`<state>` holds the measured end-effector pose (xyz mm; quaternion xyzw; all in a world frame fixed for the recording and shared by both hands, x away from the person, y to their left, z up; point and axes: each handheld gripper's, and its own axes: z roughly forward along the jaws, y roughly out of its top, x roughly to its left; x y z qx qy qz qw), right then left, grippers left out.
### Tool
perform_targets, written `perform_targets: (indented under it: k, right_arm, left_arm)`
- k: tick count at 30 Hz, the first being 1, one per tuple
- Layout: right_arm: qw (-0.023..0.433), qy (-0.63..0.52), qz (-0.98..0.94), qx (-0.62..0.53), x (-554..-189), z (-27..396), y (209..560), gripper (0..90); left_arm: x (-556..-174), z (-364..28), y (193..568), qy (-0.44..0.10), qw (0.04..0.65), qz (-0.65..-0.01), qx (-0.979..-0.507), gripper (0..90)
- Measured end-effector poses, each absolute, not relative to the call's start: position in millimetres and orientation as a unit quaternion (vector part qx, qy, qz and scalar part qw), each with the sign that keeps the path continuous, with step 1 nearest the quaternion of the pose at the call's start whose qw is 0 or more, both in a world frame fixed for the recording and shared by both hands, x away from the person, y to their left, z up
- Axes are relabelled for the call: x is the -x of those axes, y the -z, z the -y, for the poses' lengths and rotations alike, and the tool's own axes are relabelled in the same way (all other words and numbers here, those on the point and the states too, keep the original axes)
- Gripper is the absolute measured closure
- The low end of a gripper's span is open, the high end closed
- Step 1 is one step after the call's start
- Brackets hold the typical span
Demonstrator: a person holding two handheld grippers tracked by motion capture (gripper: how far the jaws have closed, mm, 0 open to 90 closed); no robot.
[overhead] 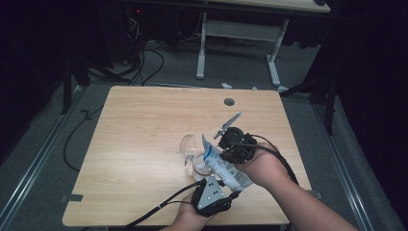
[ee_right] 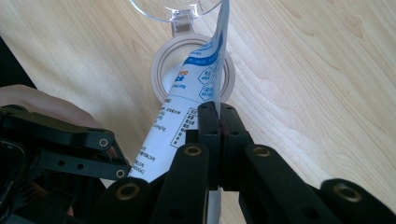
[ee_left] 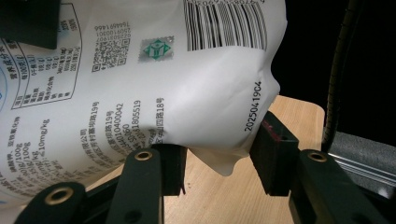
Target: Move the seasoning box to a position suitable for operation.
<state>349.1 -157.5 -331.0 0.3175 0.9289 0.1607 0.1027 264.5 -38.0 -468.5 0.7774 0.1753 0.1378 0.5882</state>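
A white bag (overhead: 225, 168) with blue print is held tilted between both grippers over a small round jar (overhead: 198, 169). The jar's clear lid (overhead: 186, 143) is flipped open behind it. My right gripper (overhead: 220, 153) is shut on the bag's thin upper edge (ee_right: 196, 79), and the bag's top end points down into the jar's mouth (ee_right: 161, 70). My left gripper (overhead: 230, 188) holds the bag's full lower end. In the left gripper view the bag's bulging bottom (ee_left: 205, 107) sits pressed between that gripper's pads (ee_left: 273, 154).
The wooden table (overhead: 144, 125) has a round cable hole (overhead: 229, 102) near its far edge. Black cables trail from both grippers off the table's near edge. Beyond the table stand a desk frame and floor cables.
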Motion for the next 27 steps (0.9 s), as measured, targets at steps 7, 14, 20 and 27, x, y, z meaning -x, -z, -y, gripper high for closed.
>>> perform_targets:
  k: [7, 14, 20, 27]
  right_arm:
    - [0.104, -0.16, -0.929, -0.316, -349.4, 157.0, 330.6, 90.0]
    - [0.102, -0.16, -0.93, -0.316, -350.7, 156.8, 330.6, 90.0]
    - [0.1, -0.16, -0.929, -0.317, -351.3, 156.5, 330.7, 90.0]
    - [0.102, -0.161, -0.929, -0.317, -351.4, 156.4, 330.9, 90.0]
  left_arm:
    - [-264.7, 37.6, 467.7, -0.138, 0.588, -0.175, -0.777, 59.6]
    - [-265.2, 37.7, 467.2, -0.139, 0.588, -0.176, -0.777, 59.6]
    - [-265.5, 38.2, 466.5, -0.141, 0.588, -0.175, -0.777, 59.8]
    - [-265.9, 38.7, 466.3, -0.14, 0.589, -0.176, -0.776, 59.9]
